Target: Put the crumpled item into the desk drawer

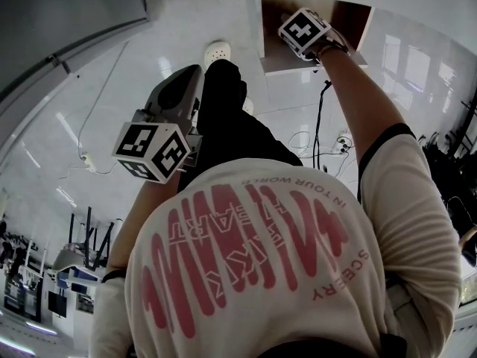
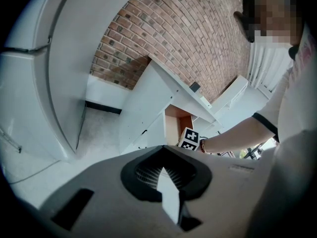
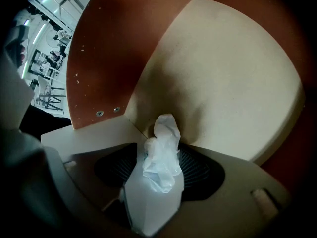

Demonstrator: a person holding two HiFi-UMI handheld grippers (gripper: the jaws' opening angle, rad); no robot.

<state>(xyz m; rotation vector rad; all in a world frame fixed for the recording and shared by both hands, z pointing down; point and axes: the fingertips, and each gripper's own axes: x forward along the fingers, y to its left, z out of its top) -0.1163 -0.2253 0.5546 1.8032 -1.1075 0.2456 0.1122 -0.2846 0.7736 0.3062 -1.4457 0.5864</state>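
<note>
The crumpled item [image 3: 163,157] is a wad of thin white plastic. It lies on the white finger [image 3: 151,202] of my right gripper [image 3: 158,182], inside the open desk drawer [image 1: 313,67]. The jaws stand wide and do not press on the wad. The drawer has a pale floor [image 3: 223,73] and a brown side wall [image 3: 119,48]. In the head view only the right gripper's marker cube [image 1: 304,32] shows, down in the drawer. My left gripper [image 1: 179,88] hangs beside the person's leg, shut and empty, well away from the drawer.
A white desk [image 2: 148,113] stands against a brick wall [image 2: 188,38]. Cables [image 1: 320,136] trail over the glossy white floor below the drawer. A white shoe [image 1: 216,51] and a dark trouser leg [image 1: 223,118] lie between the two grippers.
</note>
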